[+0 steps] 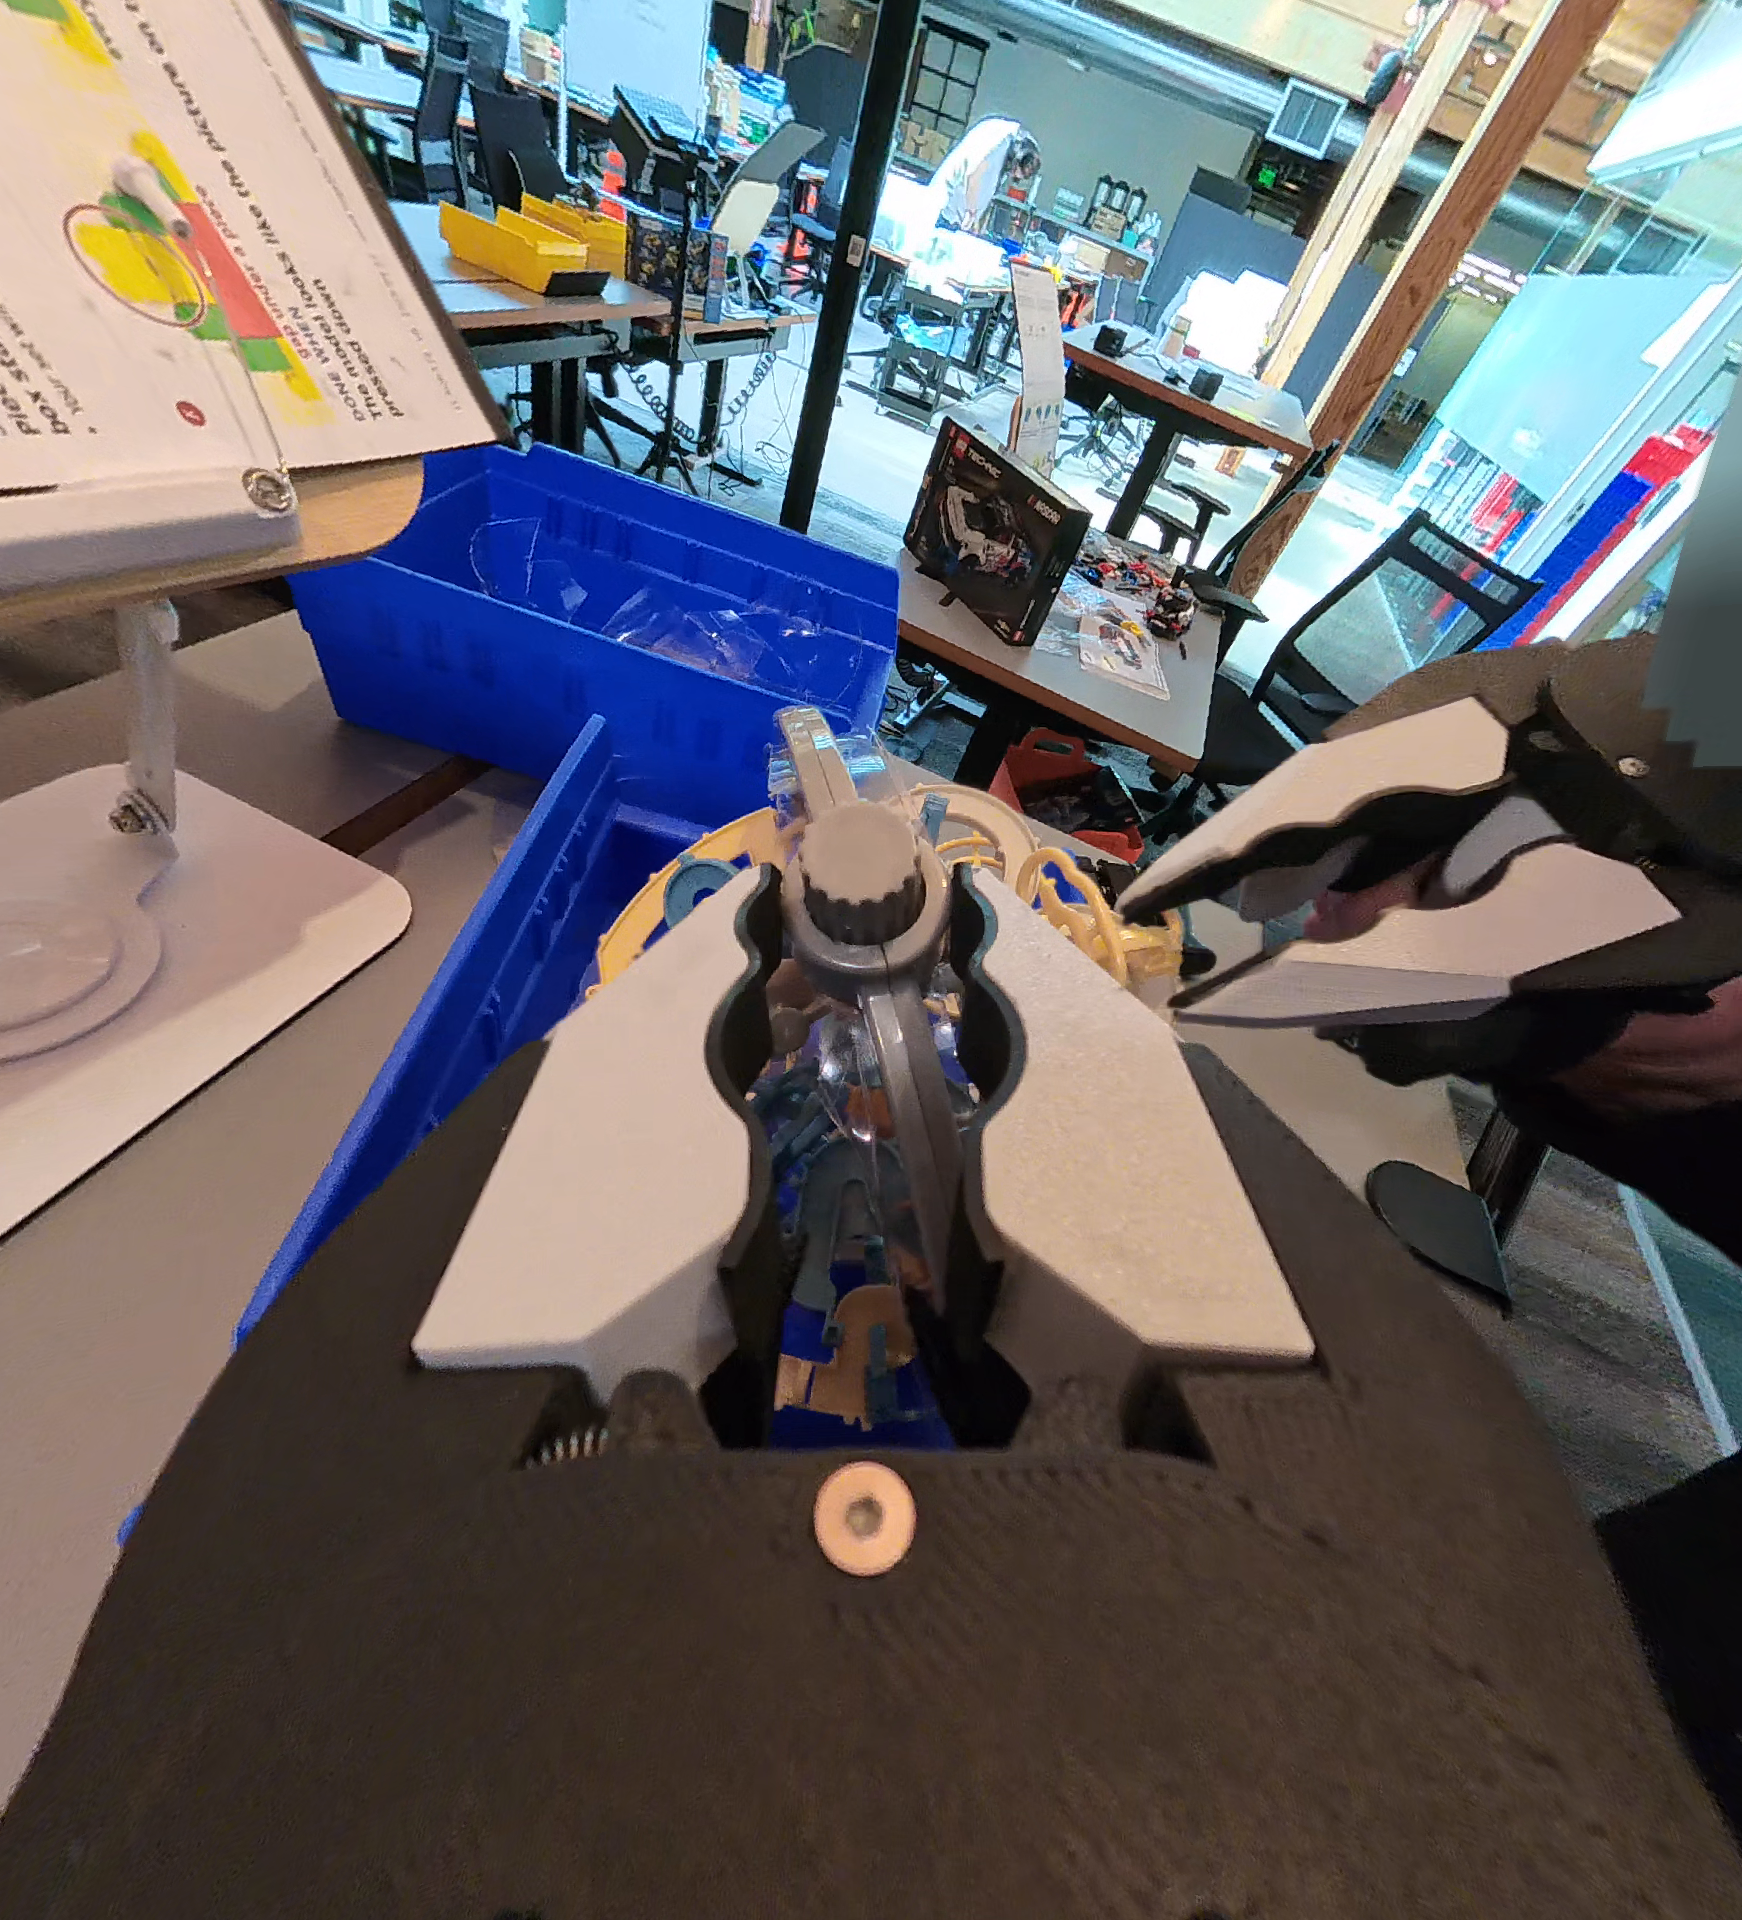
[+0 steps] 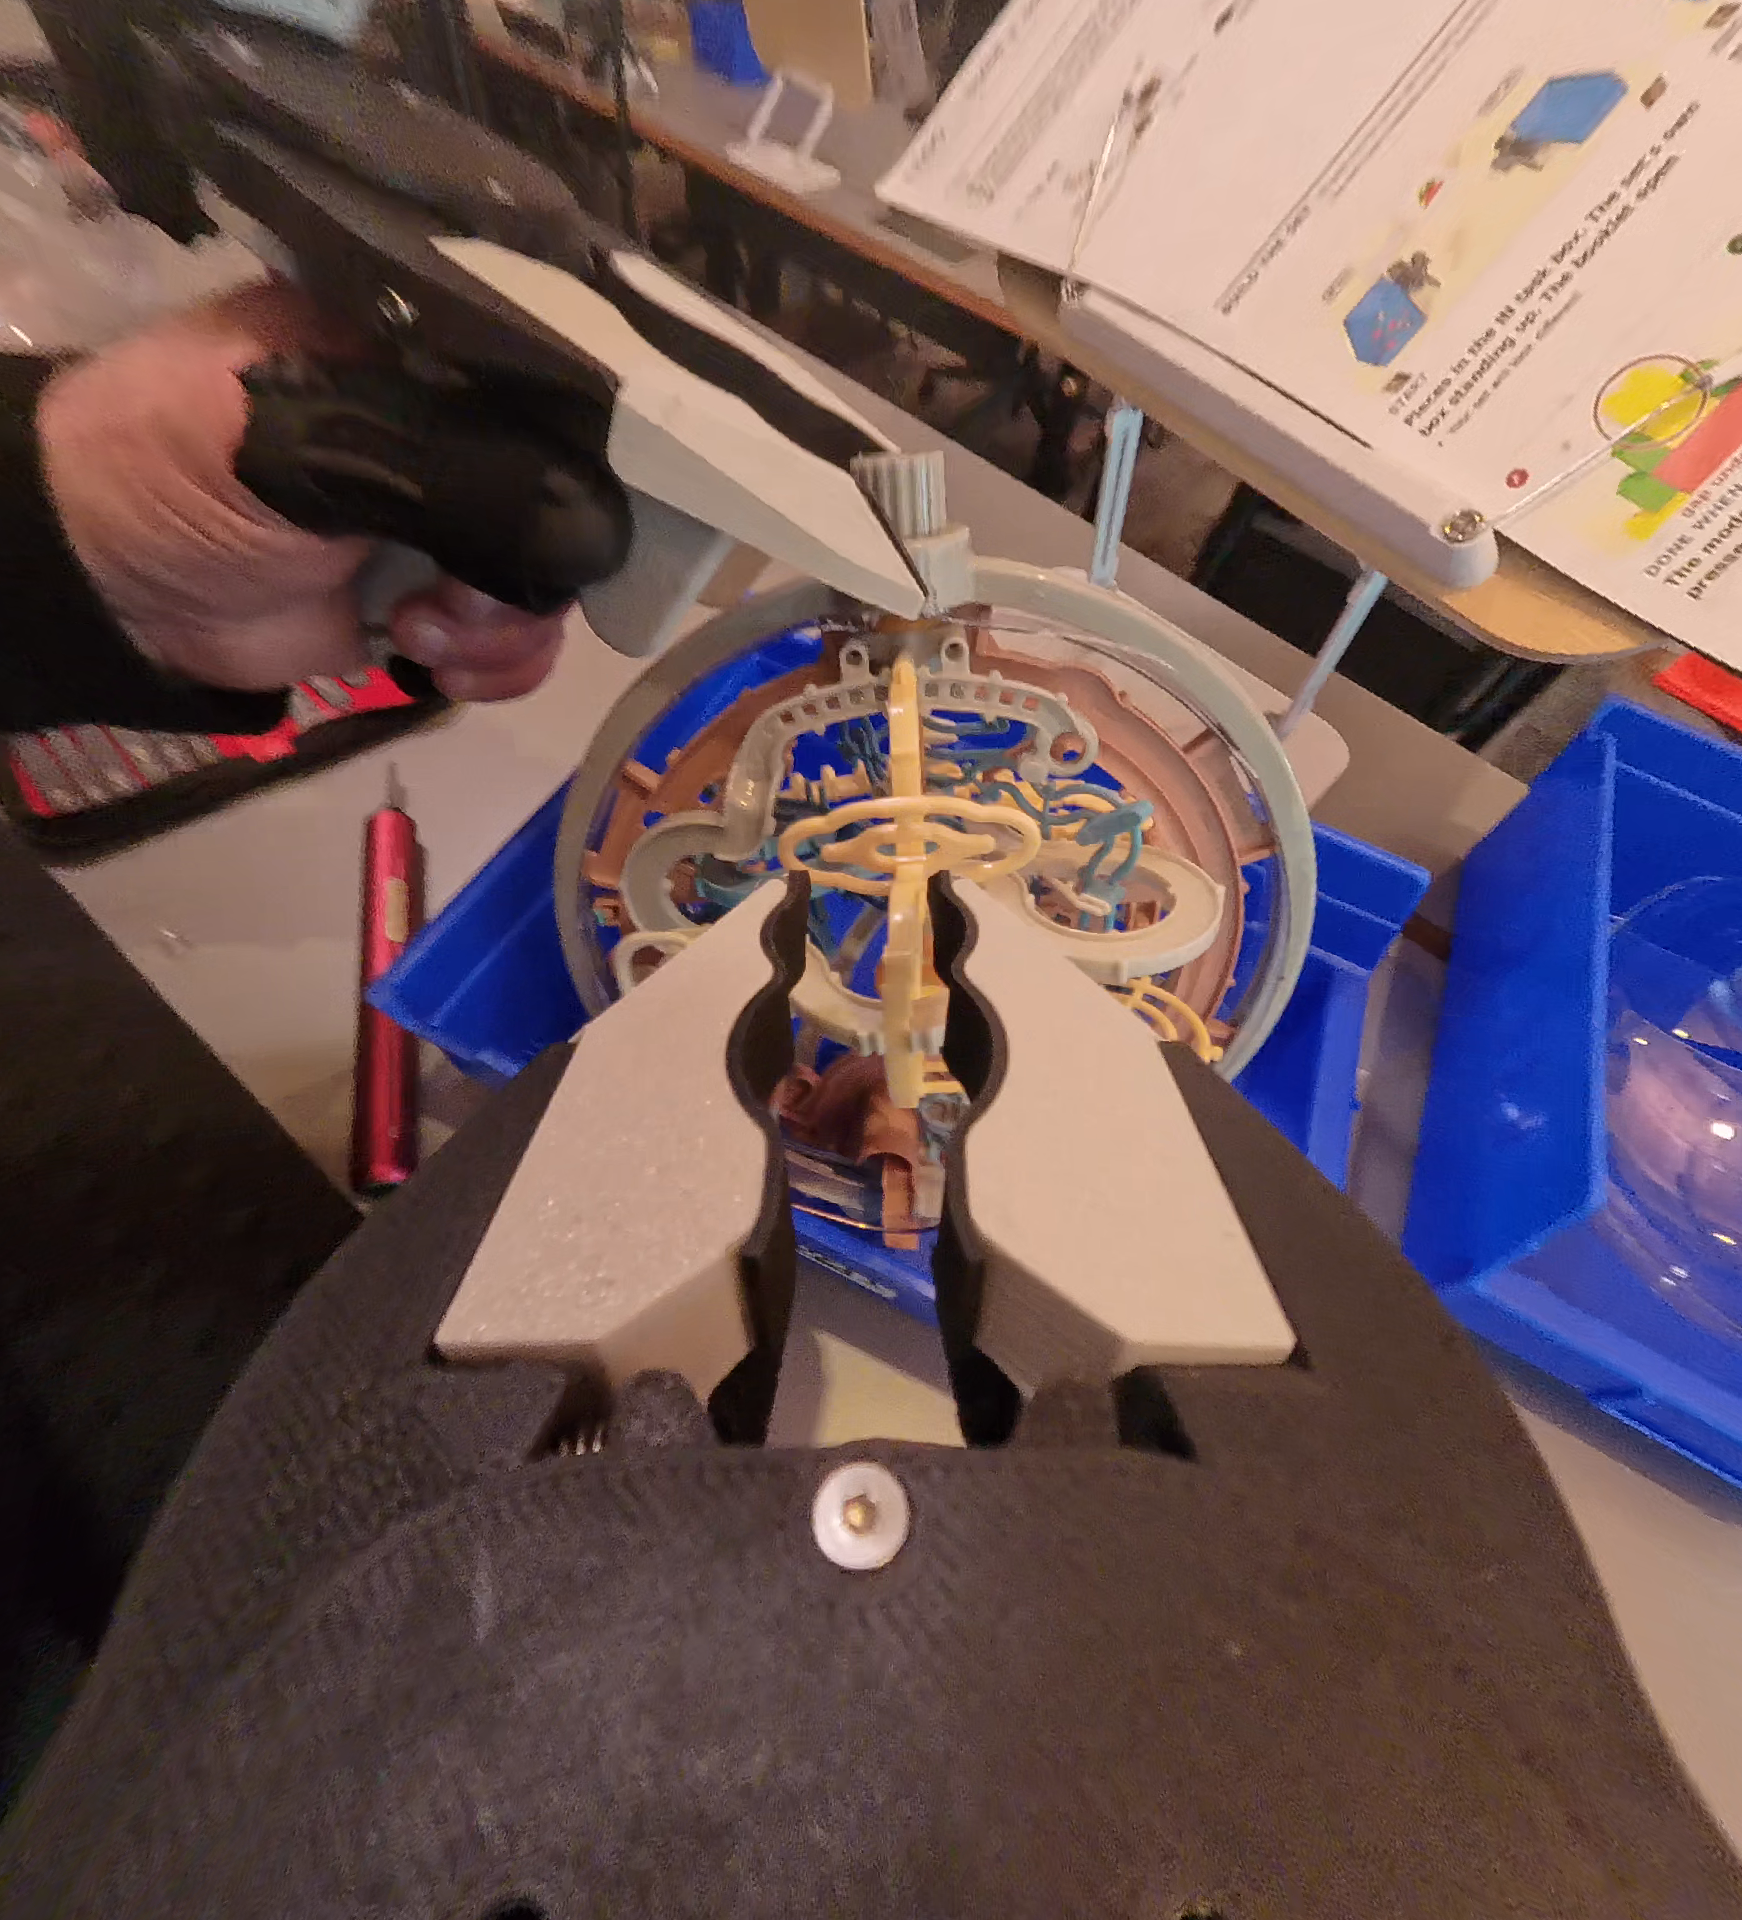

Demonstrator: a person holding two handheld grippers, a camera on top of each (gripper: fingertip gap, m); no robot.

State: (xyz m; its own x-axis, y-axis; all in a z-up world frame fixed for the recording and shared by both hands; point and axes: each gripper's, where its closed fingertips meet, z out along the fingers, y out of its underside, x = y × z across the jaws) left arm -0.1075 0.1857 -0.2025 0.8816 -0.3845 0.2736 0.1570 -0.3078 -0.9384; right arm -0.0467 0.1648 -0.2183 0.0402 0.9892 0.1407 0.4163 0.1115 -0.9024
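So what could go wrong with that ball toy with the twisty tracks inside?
The left gripper pinches only the thin stem under the grey knob, so the maze ball might slip or swing. The right gripper closes on a thin cream track piece, which might bend or snap. If dropped, the ball might miss the blue bin.

A red pen (image 2: 387,997) lay on the table (image 2: 254,935). A paper sheet (image 1: 119,260) sat on a white stand (image 1: 150,914). A black box (image 1: 997,545) stood far back.
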